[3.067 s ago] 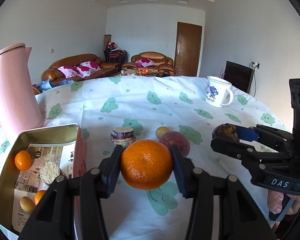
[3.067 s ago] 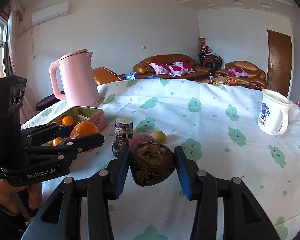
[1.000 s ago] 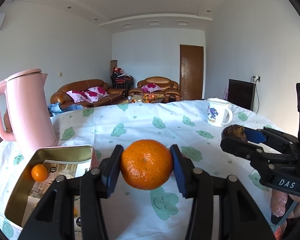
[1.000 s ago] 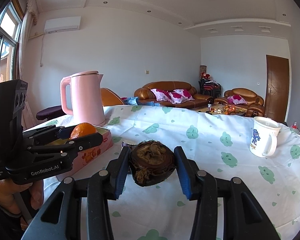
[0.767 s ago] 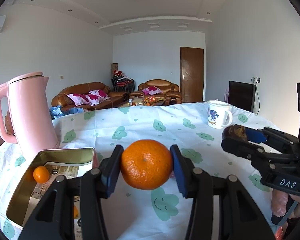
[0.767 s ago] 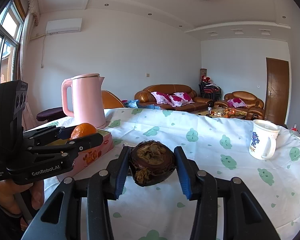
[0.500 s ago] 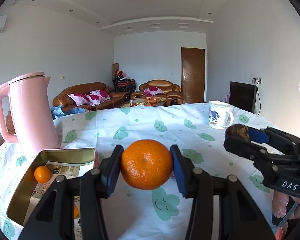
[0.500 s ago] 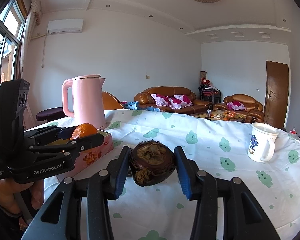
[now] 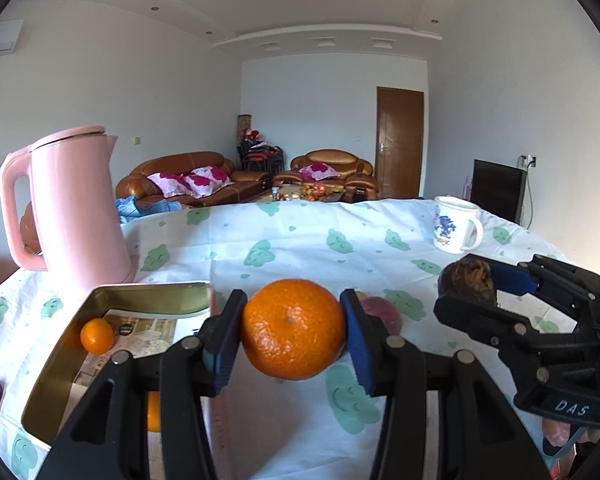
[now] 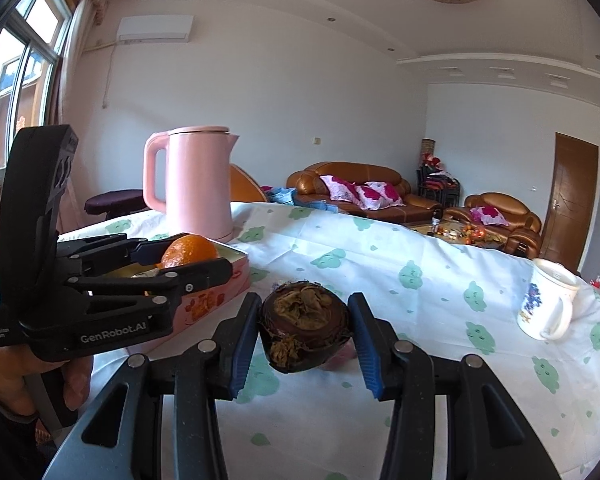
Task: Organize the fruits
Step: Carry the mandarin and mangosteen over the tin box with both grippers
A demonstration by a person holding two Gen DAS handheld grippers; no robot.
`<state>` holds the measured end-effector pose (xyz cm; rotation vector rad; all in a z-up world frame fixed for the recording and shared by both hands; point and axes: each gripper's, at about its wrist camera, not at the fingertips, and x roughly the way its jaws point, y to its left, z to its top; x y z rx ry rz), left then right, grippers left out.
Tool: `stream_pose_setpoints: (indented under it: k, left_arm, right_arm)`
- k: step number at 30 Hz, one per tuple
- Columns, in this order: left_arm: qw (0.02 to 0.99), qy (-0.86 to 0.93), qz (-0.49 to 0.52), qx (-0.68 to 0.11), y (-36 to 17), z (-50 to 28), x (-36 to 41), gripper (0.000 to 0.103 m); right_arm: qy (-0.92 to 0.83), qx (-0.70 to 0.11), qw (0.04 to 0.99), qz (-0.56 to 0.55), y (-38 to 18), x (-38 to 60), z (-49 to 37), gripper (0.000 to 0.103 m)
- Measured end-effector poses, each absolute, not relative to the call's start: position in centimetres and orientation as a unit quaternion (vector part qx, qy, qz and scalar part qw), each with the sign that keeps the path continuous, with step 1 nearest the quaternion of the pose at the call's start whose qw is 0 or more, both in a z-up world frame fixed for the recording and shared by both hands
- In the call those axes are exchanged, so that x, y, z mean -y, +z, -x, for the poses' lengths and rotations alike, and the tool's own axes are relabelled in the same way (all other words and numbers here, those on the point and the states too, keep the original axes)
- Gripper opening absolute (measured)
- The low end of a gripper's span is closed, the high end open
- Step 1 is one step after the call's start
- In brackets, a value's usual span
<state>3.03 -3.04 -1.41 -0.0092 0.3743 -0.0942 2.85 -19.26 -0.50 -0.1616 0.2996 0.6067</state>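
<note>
Two tools raised over table, left tool (image 9: 294,330) clamping orange (image 9: 294,328), right tool (image 10: 304,330) clamping brown withered fruit (image 10: 304,330)

A table (image 9: 300,248) is covered by a white cloth printed with green smiling shapes. A pink kettle (image 9: 72,208) is stood on it at the far left, and an open gold-lined tin (image 9: 60,352) is set just in front of the kettle. A white mug (image 9: 456,224) with a blue print is placed at the far right. A reddish fruit (image 9: 382,312) is laid near the middle.
</note>
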Motion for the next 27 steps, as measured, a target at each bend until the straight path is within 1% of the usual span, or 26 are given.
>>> stream_pose_setpoints:
  k: [8,16,27]
  left_arm:
    - [0.980,-0.026,0.010,-0.196,-1.6,-3.1,1.4,0.049]
    - [0.978,0.001,0.022,-0.206,-1.6,-3.0,-1.7,0.049]
    - [0.975,0.044,0.035,-0.216,-1.7,-3.0,-5.8,0.049]
  right_arm:
    - [0.317,-0.156,0.931,0.092,-0.1,17.1,-3.3,0.047]
    - [0.337,-0.157,0.924,0.096,1.1,15.0,-4.0,0.047]
    - [0.360,-0.161,0.913,0.105,1.3,12.1,-4.9,0.047]
